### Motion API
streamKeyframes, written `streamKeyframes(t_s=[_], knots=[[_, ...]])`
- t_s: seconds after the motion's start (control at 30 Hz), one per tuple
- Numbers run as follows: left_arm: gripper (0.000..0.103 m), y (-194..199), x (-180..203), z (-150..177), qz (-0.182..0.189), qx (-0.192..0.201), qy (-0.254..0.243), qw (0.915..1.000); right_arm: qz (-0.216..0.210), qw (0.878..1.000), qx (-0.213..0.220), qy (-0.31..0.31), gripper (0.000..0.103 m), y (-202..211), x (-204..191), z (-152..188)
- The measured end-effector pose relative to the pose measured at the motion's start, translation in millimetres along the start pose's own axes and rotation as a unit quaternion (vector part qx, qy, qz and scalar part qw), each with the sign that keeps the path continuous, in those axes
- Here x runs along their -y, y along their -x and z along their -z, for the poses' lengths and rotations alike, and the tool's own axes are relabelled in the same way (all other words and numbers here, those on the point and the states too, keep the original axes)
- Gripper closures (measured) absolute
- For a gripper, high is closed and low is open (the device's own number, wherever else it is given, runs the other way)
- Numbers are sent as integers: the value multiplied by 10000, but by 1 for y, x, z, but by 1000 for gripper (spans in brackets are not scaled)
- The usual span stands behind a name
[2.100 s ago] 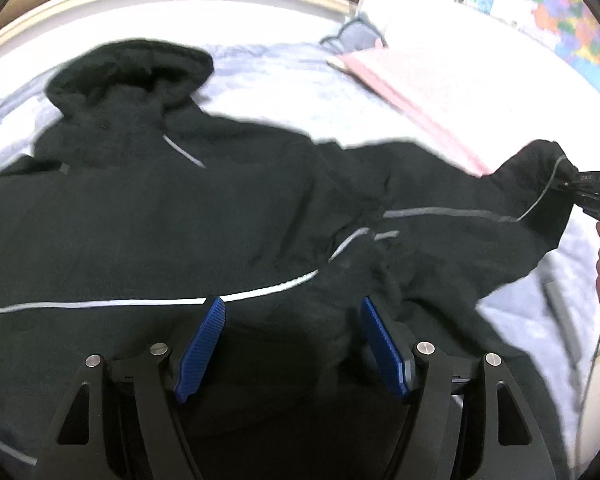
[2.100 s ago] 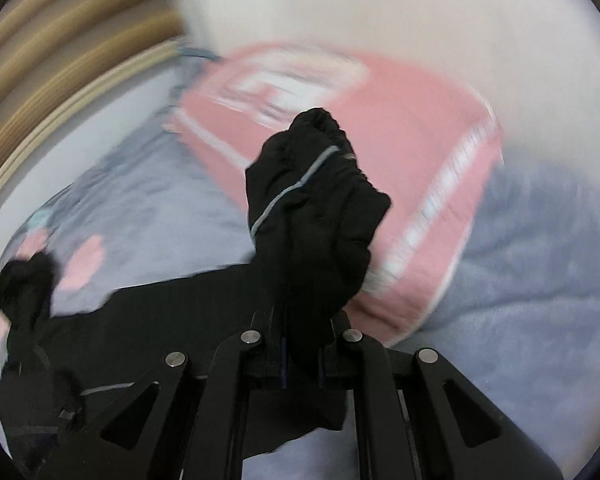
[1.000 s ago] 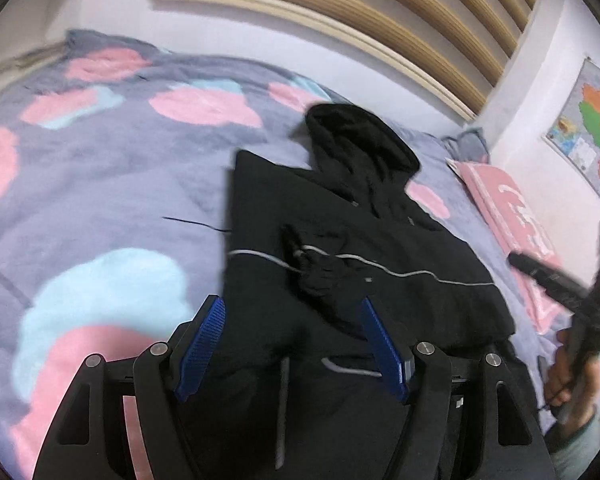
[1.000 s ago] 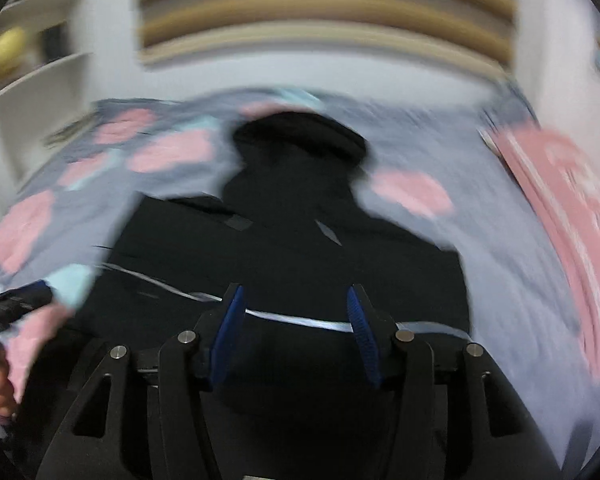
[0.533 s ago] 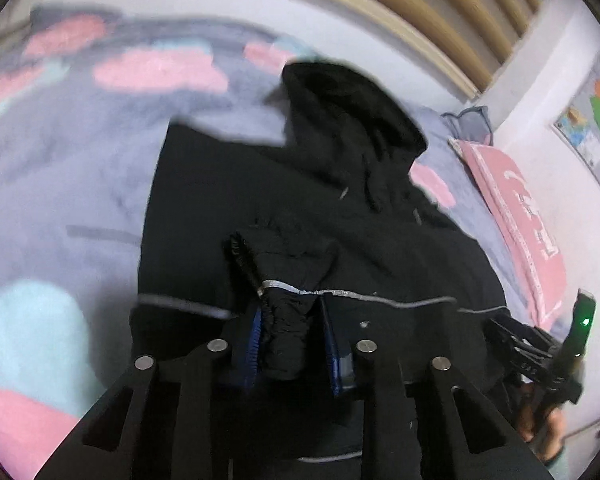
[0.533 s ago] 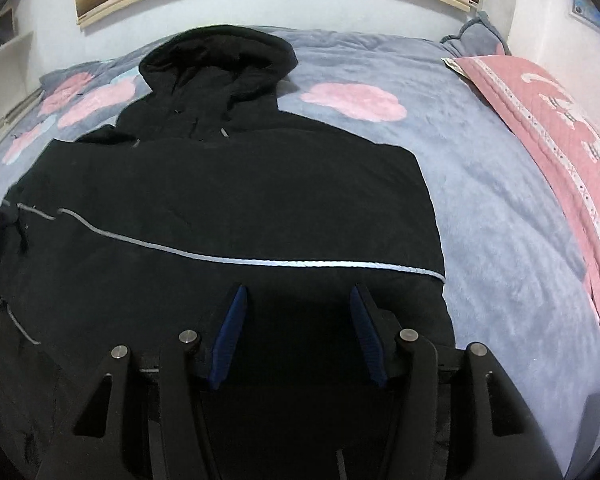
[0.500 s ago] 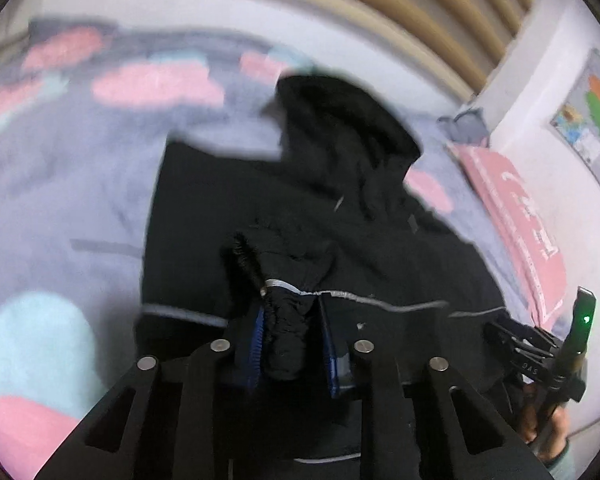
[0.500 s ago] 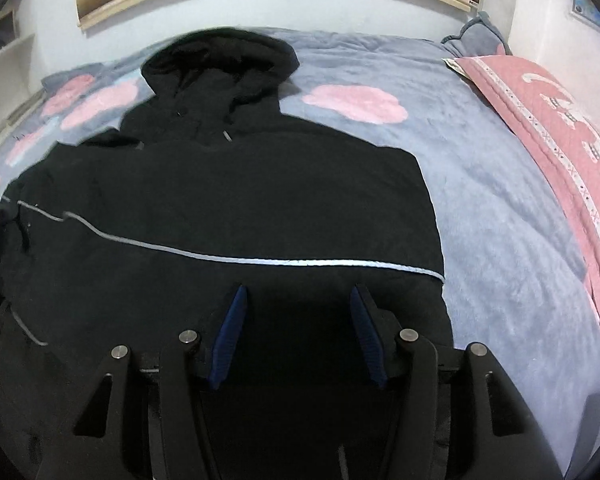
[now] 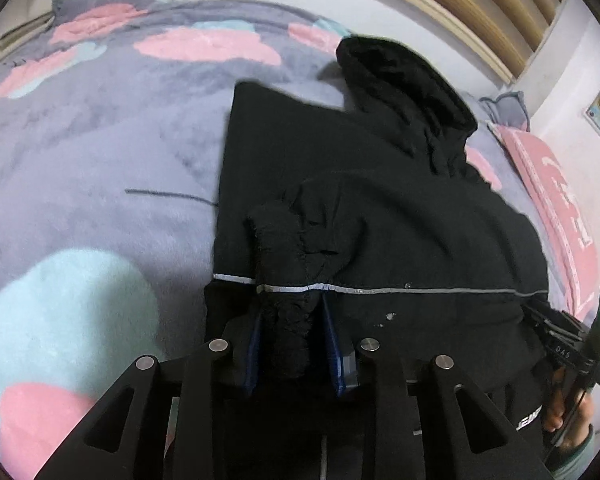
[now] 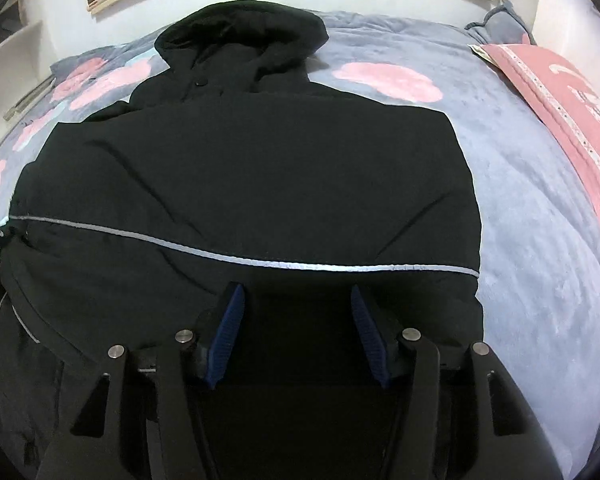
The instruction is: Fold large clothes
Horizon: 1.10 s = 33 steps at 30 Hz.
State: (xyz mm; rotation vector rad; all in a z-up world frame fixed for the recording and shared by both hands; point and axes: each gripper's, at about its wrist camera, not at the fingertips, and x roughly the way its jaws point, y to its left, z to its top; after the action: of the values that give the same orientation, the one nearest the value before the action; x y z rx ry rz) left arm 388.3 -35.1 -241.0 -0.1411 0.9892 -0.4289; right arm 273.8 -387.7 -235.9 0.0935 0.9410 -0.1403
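Jacket [image 10: 260,168] lies flat on the bed [image 10: 540,220]; left gripper [image 9: 292,328] pinches its cuff [image 9: 288,240], hidden from the right view, whose gripper [image 10: 296,320] gapes empty.

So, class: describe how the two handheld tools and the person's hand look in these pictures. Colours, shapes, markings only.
The left tool and right tool match: black angular frames with triangular cut-outs, round silver bolt heads, and ribbed blue pads inside each finger. Seen from the left wrist camera, the right tool's body is black with small white lettering and a green light. The bare hand gripping it ends in a grey-green cuff.
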Motion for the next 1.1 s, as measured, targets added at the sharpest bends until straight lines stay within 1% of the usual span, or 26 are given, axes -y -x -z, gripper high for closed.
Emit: streamKeyframes(t_s=[0.03,0.1,0.13,0.17,0.2,0.27,0.3,0.37,0.4,0.43,0.47,0.5,0.53,0.57,0.6,0.63,0.73,0.9,0.93,1.1], knots=[[72,10,1,0,32,155,6,9999,-38,10000,-19,15,44,2,2,-1],[65,32,2,-1,49,453,40,9990,-113,9999,35,-44,44,16,5,-1],[61,51,7,-2,39,739,-25,9973,-211,9996,152,-116,44,28,6,-2],[50,64,14,-4,87,930,-134,9955,-380,9987,300,-165,44,39,4,-3],[40,73,20,-7,120,1034,-245,9943,-523,9975,454,-170,44,50,1,-4],[40,79,37,-12,129,1032,-513,9933,-505,9968,616,-84,41,61,-7,-6],[40,76,45,-12,120,984,-632,9931,-350,9974,624,47,35,60,-14,-7],[40,55,56,-10,78,800,-805,9935,-117,9985,457,272,34,42,-24,-4],[40,40,56,-7,14,602,-803,9950,-43,9993,222,313,34,26,-25,1],[40,23,54,-5,-92,370,-740,9965,-37,9995,94,296,34,13,-25,3],[41,-5,45,1,-253,-4,-583,9980,-154,9993,260,231,33,5,-21,11],[41,-19,40,7,-294,16,-578,9979,-216,9981,504,264,32,8,-20,16],[41,-21,42,13,-382,268,-730,9962,-255,9970,668,301,31,10,-19,20],[40,-20,47,17,-519,412,-879,9939,-298,9961,795,259,31,11,-18,24],[40,-18,50,19,-590,508,-928,9926,-308,9956,856,239,31,11,-17,25],[40,-17,49,21,-567,612,-901,9924,-312,9950,917,234,30,11,-16,27],[40,-15,44,23,-428,748,-827,9928,-313,9945,974,218,29,9,-16,28],[40,-15,49,25,-608,767,-907,9911,-243,9949,961,201,29,10,-13,32],[40,-14,49,26,-605,776,-907,9910,-232,9948,966,202,29,5,-18,29],[40,-10,50,35,-585,895,-926,9900,-170,9946,1013,176,28,11,-18,32]])
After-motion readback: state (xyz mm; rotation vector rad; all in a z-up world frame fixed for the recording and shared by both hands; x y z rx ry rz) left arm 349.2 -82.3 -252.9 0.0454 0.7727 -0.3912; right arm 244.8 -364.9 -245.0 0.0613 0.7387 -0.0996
